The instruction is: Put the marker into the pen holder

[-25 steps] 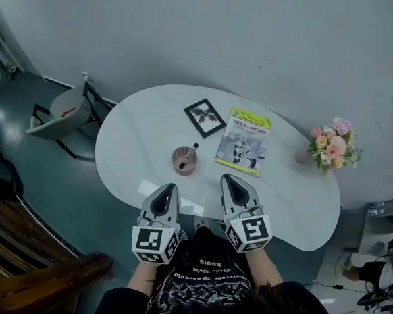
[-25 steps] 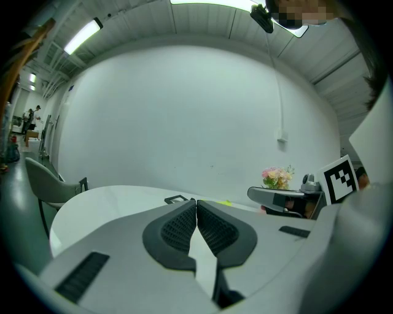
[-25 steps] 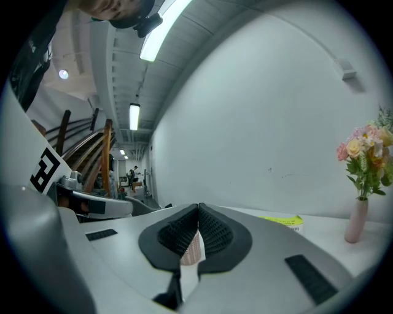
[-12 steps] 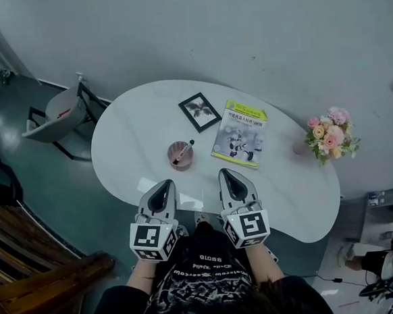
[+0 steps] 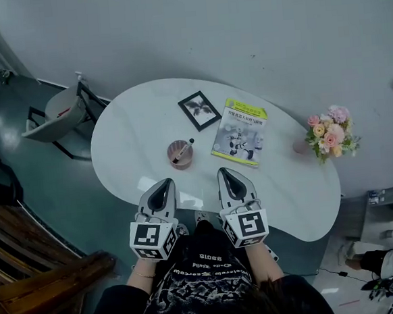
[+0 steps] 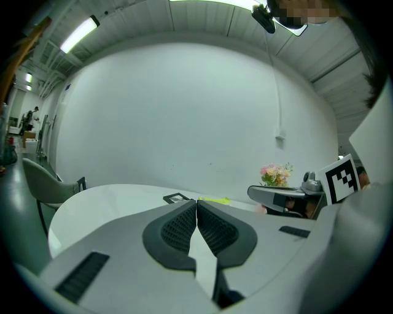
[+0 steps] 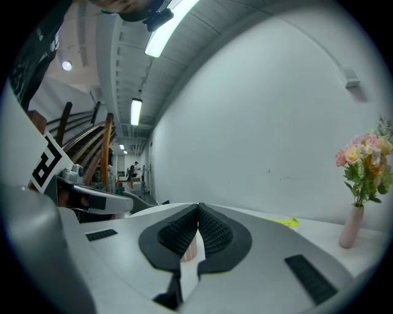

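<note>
A pink pen holder (image 5: 181, 154) stands on the white table (image 5: 134, 134), and a dark marker (image 5: 184, 150) leans inside it with its tip over the rim. My left gripper (image 5: 162, 187) hovers at the table's near edge, shut and empty, its pads (image 6: 184, 225) meeting. Beside it my right gripper (image 5: 228, 175) is likewise shut with nothing held; its pads (image 7: 210, 229) touch. Both sit well short of the holder, of which a pink sliver (image 7: 191, 246) shows behind the right jaws.
A black picture frame (image 5: 200, 110) and a yellow-green booklet (image 5: 240, 132) lie beyond the holder. A vase of pink flowers (image 5: 330, 134) stands at the table's right end. A grey chair (image 5: 59, 113) is at the far left, wooden stairs (image 5: 29, 268) at the lower left.
The head view shifted slightly, so the table and its objects sit a little higher and to the left. Both grippers stay shut at the near edge.
</note>
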The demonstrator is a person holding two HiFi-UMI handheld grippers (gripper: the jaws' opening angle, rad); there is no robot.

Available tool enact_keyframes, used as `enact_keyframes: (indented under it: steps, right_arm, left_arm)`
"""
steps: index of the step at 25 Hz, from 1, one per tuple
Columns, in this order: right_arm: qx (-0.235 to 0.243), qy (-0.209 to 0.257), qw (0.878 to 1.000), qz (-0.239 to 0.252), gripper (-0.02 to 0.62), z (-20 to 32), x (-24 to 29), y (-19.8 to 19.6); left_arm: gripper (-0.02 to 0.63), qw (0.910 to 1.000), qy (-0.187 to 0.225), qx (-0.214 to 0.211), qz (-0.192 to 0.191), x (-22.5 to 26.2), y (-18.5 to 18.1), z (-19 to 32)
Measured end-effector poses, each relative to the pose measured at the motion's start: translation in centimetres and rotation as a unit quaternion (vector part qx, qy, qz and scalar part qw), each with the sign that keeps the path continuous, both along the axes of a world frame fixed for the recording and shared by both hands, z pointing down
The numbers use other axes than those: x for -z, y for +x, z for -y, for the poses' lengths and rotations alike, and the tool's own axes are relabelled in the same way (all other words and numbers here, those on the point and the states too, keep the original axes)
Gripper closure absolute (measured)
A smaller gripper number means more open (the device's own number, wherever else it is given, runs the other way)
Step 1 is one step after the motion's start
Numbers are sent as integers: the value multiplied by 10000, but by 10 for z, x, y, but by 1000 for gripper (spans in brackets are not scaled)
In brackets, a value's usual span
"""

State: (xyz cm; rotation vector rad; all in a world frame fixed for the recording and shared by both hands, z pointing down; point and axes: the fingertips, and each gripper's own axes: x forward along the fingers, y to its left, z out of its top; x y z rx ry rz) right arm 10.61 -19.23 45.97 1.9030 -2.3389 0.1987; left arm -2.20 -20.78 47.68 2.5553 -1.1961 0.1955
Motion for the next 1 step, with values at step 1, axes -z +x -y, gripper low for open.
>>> enact_keyframes:
  steps: [1]
  right_arm:
    - [1, -3, 10000, 2, 569, 0, 0, 0]
  left_arm:
    - [581, 10000, -2, 0, -2, 0, 0, 0]
